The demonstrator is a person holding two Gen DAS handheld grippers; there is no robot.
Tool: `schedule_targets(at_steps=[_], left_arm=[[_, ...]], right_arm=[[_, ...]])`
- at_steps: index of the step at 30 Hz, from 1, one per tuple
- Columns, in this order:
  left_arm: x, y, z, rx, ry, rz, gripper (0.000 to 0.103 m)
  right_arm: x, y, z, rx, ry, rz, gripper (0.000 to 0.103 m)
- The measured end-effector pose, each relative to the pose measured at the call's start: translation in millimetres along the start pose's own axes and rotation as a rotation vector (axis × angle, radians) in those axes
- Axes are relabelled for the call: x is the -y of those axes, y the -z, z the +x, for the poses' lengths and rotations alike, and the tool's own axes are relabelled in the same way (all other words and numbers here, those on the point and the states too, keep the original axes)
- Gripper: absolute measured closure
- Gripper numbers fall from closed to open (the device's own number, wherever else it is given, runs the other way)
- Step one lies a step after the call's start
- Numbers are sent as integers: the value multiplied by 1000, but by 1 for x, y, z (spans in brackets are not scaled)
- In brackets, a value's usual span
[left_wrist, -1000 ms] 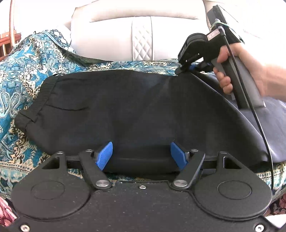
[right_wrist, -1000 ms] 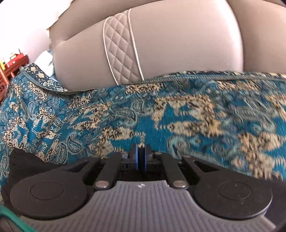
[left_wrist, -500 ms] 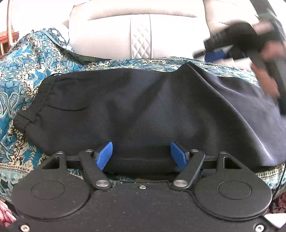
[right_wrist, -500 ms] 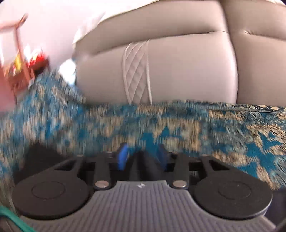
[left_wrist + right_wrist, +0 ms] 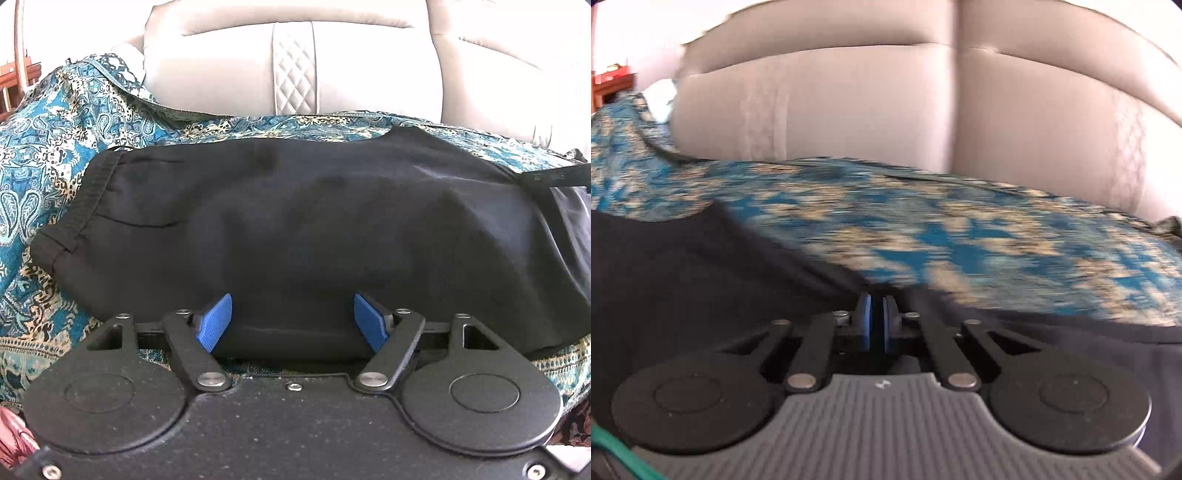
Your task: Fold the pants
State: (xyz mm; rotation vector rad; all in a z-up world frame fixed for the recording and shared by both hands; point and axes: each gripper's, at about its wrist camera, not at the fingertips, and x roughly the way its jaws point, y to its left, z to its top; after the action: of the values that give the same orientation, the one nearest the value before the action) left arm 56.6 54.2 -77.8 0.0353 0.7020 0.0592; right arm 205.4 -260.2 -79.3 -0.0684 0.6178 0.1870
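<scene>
On the paisley sofa throw (image 5: 55,155), black pants (image 5: 295,229) lie folded lengthwise; left hand-held gripper (image 5: 291,321) gapes at their 6 o'clock edge, right hand-held gripper (image 5: 877,325) nearly pinched on the hem, probably about to carry it toward 9 o'clock.

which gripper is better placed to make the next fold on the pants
Probably the right. The right gripper has its jaws nearly closed at an edge of the black pants, apparently pinching it. The left gripper is wide open at the near edge, holding nothing.

beige leather sofa back (image 5: 229,74) with quilted strip, teal paisley throw (image 5: 55,122) over the seat, bright daylight
</scene>
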Motion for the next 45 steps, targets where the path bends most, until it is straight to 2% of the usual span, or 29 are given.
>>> schedule_targets(at_steps=[1,3,4,6,9,11,13,15,17,20,23,25,27,30,32,34,35,36,37,38,39,40,41,42,45], left_arm=[[0,0,1,-2,-3,-2,30],[1,-1,1,-4,-9,-4,30],[1,-2,0,-9,-8,-7,30],[-3,-10,-1,-26,-5,-8,33],[-18,-28,-6,29,-38,-28,44],[-34,-46,-8,86,-59,-49,45],[-50,-63,-1,119,-108,-58,48],[-65,-75,14,136,-171,-71,55],[-80,-83,37,93,-234,-106,64],[-98,-84,69,24,-287,-181,69],[-105,-84,82,47,-332,-183,67],[-101,-86,88,41,-373,-150,66],[-99,-86,94,38,-405,-138,66],[-101,-88,102,36,-440,-142,65],[-103,-89,103,37,-447,-155,64],[-103,-89,104,38,-457,-161,64],[-103,-88,105,40,-463,-158,64],[-102,-88,105,43,-469,-151,64],[-101,-88,107,46,-477,-141,64],[-100,-88,107,49,-484,-131,64],[-99,-88,109,52,-492,-119,63],[-98,-88,110,55,-500,-110,63],[-96,-87,111,59,-515,-101,59],[-96,-87,113,62,-537,-94,51],[-102,-88,114,66,-552,-119,45]], right_arm=[[11,0,2,-4,35,-1,80],[36,-5,6,-23,107,49,53],[49,-7,3,-13,137,94,48],[71,-5,-14,46,117,178,42],[95,4,-38,79,162,259,41],[110,14,-49,78,209,272,41],[125,25,-60,74,286,283,41],[142,36,-74,74,377,342,41],[161,47,-87,83,470,431,41],[193,65,-104,70,635,537,41],[225,76,-109,38,703,580,41],[246,81,-106,14,706,612,42],[265,86,-98,-14,673,651,54],[285,88,-82,8,632,683,57],[297,82,-75,3,572,673,53],[306,74,-69,-15,533,654,44],[309,71,-67,-23,511,652,29],[310,69,-64,-31,495,649,25],[311,68,-61,-39,483,639,24],[309,66,-59,-51,492,622,27],[306,64,-57,-65,507,599,37],[303,62,-54,-74,527,575,41],[301,60,-52,-76,544,558,62],[299,58,-50,-63,549,546,100],[297,54,-48,-41,577,555,99]])
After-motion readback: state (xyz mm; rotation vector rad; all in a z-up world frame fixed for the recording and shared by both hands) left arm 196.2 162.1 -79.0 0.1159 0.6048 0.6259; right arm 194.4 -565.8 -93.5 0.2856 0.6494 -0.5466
